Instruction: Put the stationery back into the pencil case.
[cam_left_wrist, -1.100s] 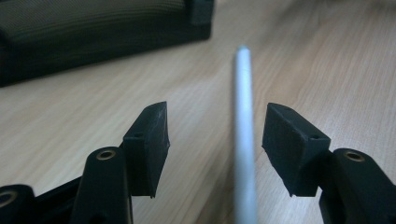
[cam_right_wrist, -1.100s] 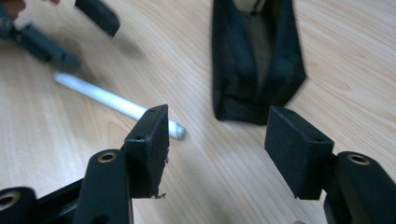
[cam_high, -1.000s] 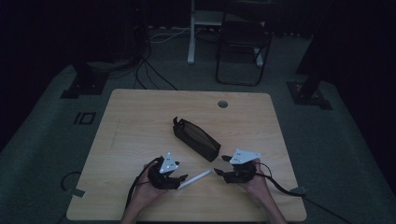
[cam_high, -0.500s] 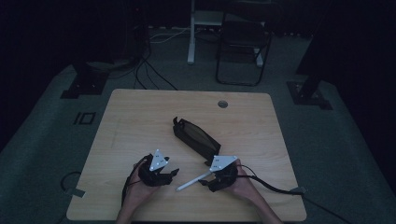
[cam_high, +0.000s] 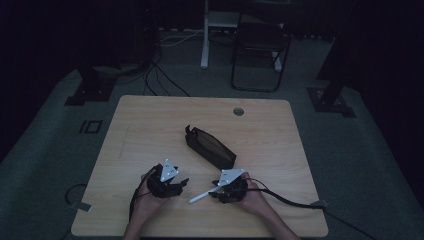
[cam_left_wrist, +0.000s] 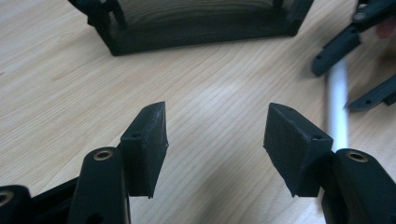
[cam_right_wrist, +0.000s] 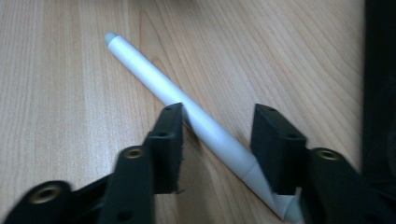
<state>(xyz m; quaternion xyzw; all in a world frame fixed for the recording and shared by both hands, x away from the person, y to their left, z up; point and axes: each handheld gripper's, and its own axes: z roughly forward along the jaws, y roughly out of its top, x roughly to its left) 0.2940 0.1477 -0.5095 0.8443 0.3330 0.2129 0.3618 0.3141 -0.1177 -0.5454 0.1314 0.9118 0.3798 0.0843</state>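
Observation:
A white pen (cam_high: 199, 197) lies flat on the wooden table (cam_high: 150, 120) near its front edge. My right gripper (cam_high: 214, 192) sits low over the pen's right end. In the right gripper view the pen (cam_right_wrist: 159, 79) runs slantwise between the jaws of the right gripper (cam_right_wrist: 217, 140). Those jaws have just been closing and a gap still shows beside the pen. My left gripper (cam_high: 183, 183) stands open just left of the pen, with bare wood between its jaws (cam_left_wrist: 215, 140). A black mesh pouch (cam_high: 210, 146) lies behind both.
The pouch (cam_left_wrist: 196, 23) lies close ahead of the left gripper and fills the right edge (cam_right_wrist: 379, 93) of the right gripper view. A round cable hole (cam_high: 238, 111) sits at the table's far edge. A chair (cam_high: 257, 55) stands beyond the table. A cable (cam_high: 285, 200) trails right.
My right hand has moved left and down to the pen, and its jaws now straddle the pen's right end. The left gripper has stayed about where it was.

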